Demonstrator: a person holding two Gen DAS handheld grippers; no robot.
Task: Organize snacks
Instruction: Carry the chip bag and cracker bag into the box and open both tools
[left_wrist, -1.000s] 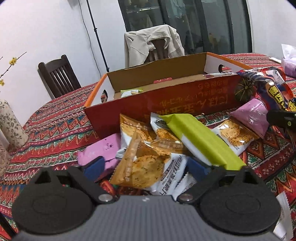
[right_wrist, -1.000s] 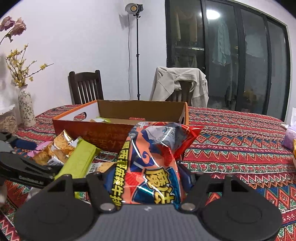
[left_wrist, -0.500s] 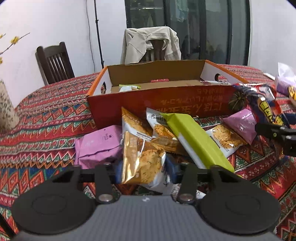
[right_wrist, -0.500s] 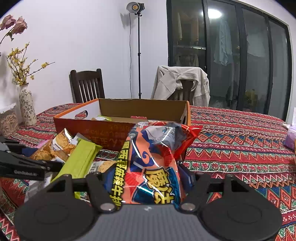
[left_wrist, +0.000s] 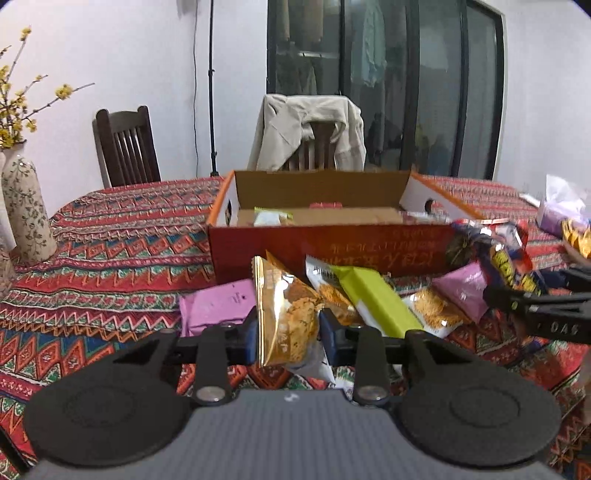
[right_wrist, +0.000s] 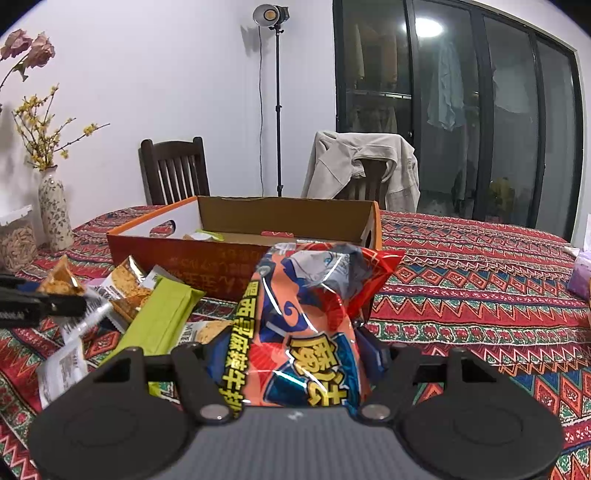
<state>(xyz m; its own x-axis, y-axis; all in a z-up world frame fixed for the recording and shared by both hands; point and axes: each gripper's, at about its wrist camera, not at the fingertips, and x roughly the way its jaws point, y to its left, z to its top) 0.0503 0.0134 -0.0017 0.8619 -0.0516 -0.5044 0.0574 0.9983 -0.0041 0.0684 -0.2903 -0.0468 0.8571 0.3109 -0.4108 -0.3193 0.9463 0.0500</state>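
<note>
My left gripper (left_wrist: 290, 328) is shut on a gold cracker packet (left_wrist: 286, 314), held upright a little above the snack pile. My right gripper (right_wrist: 295, 354) is shut on a large red and blue snack bag (right_wrist: 306, 325) that stands up between its pads. An open orange cardboard box (left_wrist: 325, 243) lies behind the pile, with a small green and white packet (left_wrist: 271, 216) inside. On the cloth lie a green bar (left_wrist: 373, 301), a pink packet (left_wrist: 218, 306), a second pink packet (left_wrist: 461, 291) and more cracker packets (left_wrist: 432, 314). The right gripper with its bag shows at the right edge of the left wrist view.
A patterned red tablecloth (right_wrist: 480, 280) covers the table. A flowered vase (left_wrist: 26, 210) stands at the left, a tissue pack (left_wrist: 561, 210) at the right. Two chairs (right_wrist: 173, 170) stand behind the table, one draped with a beige jacket (right_wrist: 365, 162). A lamp stand (right_wrist: 277, 110) is by the wall.
The left gripper closed from wide open onto the gold cracker packet, then lifted it and leveled out. The right gripper kept still with its bag.
</note>
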